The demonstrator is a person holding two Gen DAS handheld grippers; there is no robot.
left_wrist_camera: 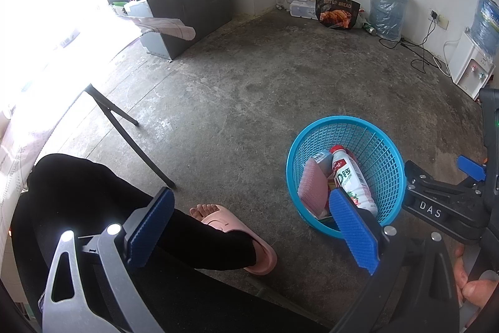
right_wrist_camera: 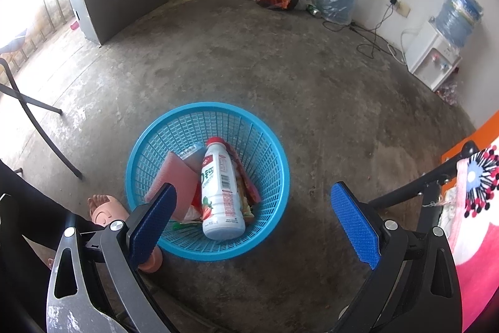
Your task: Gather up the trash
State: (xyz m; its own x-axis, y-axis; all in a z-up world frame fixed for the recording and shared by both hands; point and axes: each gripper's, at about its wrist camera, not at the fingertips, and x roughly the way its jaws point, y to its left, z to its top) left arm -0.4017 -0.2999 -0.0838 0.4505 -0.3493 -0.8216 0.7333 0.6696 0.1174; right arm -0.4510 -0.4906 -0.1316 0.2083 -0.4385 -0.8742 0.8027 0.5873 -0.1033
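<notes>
Blue mesh basket (right_wrist_camera: pixel 215 114) stands upright on the bare concrete floor (right_wrist_camera: pixel 280 58), round rim up, walls slotted. Inside it: a white plastic bottle (right_wrist_camera: pixel 220 192) with a red cap, strawberry print low on the label, barcode facing up. Bottle leans on its side; long axis runs from base at the basket's near wall to cap at the far side, cap end raised and pointing away from the camera. Left of the bottle, a pink ribbed sponge-like pad (right_wrist_camera: pixel 174 177) tilted against the wall; crumpled wrappers (right_wrist_camera: pixel 246 177) lie beneath and to the right.

Right claw (right_wrist_camera: pixel 252 217) hangs over the basket's near rim, blue pads wide apart, empty. Left claw (left_wrist_camera: pixel 252 223) likewise spread and empty, basket (left_wrist_camera: pixel 343 127) just beyond its right pad. A foot in a pink slipper (left_wrist_camera: pixel 240 236) rests on the floor near the basket.
</notes>
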